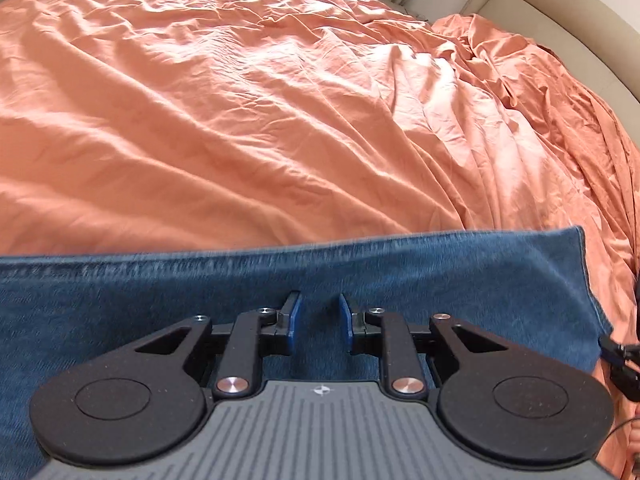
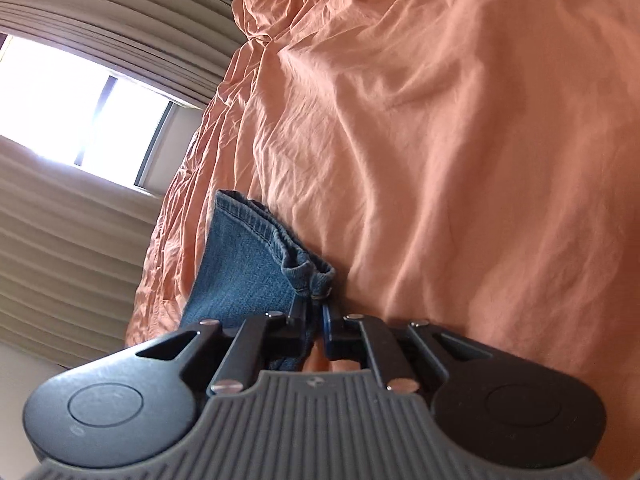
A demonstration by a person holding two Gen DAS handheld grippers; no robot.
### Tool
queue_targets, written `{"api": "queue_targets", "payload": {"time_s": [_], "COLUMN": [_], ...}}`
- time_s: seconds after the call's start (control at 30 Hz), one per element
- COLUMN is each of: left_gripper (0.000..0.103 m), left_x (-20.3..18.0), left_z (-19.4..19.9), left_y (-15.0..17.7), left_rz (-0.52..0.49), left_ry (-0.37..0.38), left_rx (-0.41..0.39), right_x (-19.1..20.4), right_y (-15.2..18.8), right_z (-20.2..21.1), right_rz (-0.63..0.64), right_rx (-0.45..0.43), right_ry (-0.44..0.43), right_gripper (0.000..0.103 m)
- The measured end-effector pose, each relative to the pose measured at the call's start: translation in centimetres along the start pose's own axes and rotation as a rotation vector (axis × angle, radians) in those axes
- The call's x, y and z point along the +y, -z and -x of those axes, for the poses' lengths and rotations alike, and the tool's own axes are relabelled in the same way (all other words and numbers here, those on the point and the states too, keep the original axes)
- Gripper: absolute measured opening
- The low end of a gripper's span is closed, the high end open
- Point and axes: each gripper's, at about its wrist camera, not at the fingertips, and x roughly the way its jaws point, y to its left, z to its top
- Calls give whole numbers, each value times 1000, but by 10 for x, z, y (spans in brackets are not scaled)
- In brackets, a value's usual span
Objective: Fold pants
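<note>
Left wrist view: the jeans (image 1: 360, 276) lay flat on the orange bedsheet (image 1: 240, 120), filling the lower part of the frame as a broad blue band. Their far edge ran roughly straight across, and a square corner showed at the right. The left gripper (image 1: 319, 320) stood over the denim with its two blue-padded fingers (image 1: 295, 314) spread apart; only cloth lying below showed in the gap, and nothing was held between the pads. Whether the fingertips touched the fabric could not be told. The sheet beyond was heavily creased and bunched into folds toward the right side. A pale padded bed frame (image 1: 560, 12) curved along the upper right. At the right border a small dark part of the other gripper (image 1: 622, 364) was seen just past the corner of the jeans.

Right wrist view: the camera was steeply tilted. The right gripper (image 2: 316, 322) had its fingers drawn close together on a bunched seam end of the jeans (image 2: 248, 264), pinching the denim between the pads. The cloth rose from the grip as a blue flap with a stitched hem along its upper edge, set against the bedsheet (image 2: 460, 140). At the left were ribbed beige curtains (image 2: 60, 240) and a bright window (image 2: 80, 108) between them.
</note>
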Motion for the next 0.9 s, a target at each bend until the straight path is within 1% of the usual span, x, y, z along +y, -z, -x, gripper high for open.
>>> {"api": "queue_targets", "payload": {"time_s": [0.07,0.13,0.2,0.3,0.37,0.43,0.47,0.53,0.6,0.67,0.73,0.8,0.87,0.9], "left_gripper": [24,16,13,12,12,14,14,15,14,14,14,14,14,13], "left_x": [0,2,5,2,-6,-16,-20,-27,-35,-41,-49,-57,-60,-61], "left_z": [-10,-17,-19,-11,0,9,13,20,30,40,50,59,66,68], "left_y": [-7,-13,-17,-17,-11,-1,7,25,46,65,86,103,117,122], "left_rz": [7,19,43,42,21,-1,-8,-13,-18,-2,-4,-9,8,21], "left_ry": [-12,-27,-25,-31,-37,-39,-41,-48,-52,-30,-25,-26,-26,-24], "left_rx": [5,1,8,-3,-11,0,4,11,0,4,4,9,12,9], "right_x": [1,-1,-2,-3,-2,-7,-10,-17,-18,-18,-19,-20,-19,-18], "right_y": [0,0,0,0,-1,-2,-2,1,4,6,6,4,2,2], "right_z": [-4,-8,-9,-10,-9,-9,-10,-11,-14,-18,-19,-20,-20,-19], "right_rz": [13,10,6,12,5,-36,-66,-142,-166,-182,-207,-226,-217,-203], "right_rx": [0,3,8,14,18,19,19,12,4,-2,-8,-8,-4,-3], "right_ry": [16,26,32,42,33,7,-9,-39,-56,-69,-82,-86,-75,-62], "right_gripper": [1,1,1,1,2,5,9,12,17,21,23,23,15,13]}}
